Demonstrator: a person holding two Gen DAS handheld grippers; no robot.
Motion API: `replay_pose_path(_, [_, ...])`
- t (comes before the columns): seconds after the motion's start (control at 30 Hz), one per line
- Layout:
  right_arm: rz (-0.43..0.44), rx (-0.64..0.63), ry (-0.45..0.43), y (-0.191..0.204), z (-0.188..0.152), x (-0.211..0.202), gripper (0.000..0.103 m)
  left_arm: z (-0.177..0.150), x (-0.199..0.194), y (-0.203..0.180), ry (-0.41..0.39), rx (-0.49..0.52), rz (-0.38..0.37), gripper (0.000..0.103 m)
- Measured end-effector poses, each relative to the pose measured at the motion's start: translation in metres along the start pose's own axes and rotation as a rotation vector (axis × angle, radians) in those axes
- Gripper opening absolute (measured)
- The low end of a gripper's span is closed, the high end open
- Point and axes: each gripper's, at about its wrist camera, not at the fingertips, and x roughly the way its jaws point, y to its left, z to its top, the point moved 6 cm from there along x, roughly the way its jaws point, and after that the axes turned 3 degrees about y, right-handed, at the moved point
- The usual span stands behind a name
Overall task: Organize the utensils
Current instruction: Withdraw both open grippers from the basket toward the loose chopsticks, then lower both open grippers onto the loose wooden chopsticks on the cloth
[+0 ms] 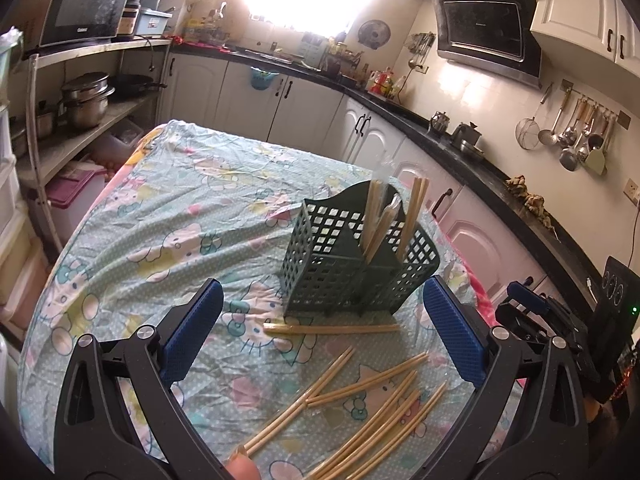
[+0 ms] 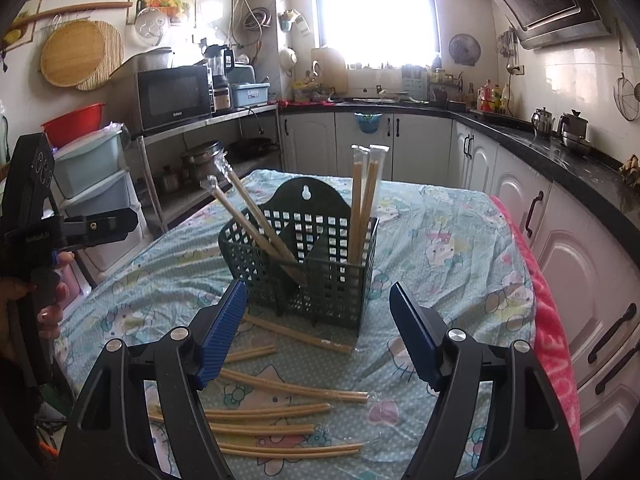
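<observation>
**Chopsticks wait beside a half-filled basket**

A green basket (image 2: 320, 264) stands mid-frame on a cartoon-print cloth (image 2: 460, 248), wrapped chopstick pairs upright in its right compartment (image 2: 362, 204) and others leaning left from the left one (image 2: 256, 220). More chopsticks (image 2: 280, 412) lie scattered on the cloth in the lower centre of the right wrist view, one pair (image 1: 332, 329) just in front of the basket's base. The right gripper (image 2: 316, 334) hangs above them, blue fingers (image 2: 222, 336) spread wide and empty. The left gripper (image 1: 320, 330) is likewise wide apart, gripping nothing. Behind, a microwave (image 2: 174, 96) sits upper left; ladles (image 1: 576, 136) hang at right.
</observation>
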Motion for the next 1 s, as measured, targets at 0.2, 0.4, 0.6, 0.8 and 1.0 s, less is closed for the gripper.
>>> replay_pose_path(0.2, [0.010, -0.011, 0.027, 0.003, -0.011, 0.007, 0.072, -0.011, 0.004, 0.008, 0.017, -0.003, 0.011, 0.092])
replay_pose_path(0.4, [0.019, -0.016, 0.066, 0.002, -0.025, 0.016, 0.072, -0.026, 0.015, 0.008, 0.061, 0.003, 0.013, 0.092])
replay_pose_path(0.6, [0.016, -0.011, 0.121, -0.004, -0.044, 0.029, 0.071, -0.045, 0.025, 0.011, 0.115, 0.004, 0.022, 0.092])
replay_pose_path(0.8, [0.013, -0.005, 0.161, -0.011, -0.059, 0.040, 0.071, -0.066, 0.022, 0.021, 0.138, -0.010, 0.043, 0.092])
replay_pose_path(1.0, [0.005, -0.001, 0.197, -0.019, -0.072, 0.053, 0.071, -0.086, 0.014, 0.032, 0.147, -0.043, 0.058, 0.092])
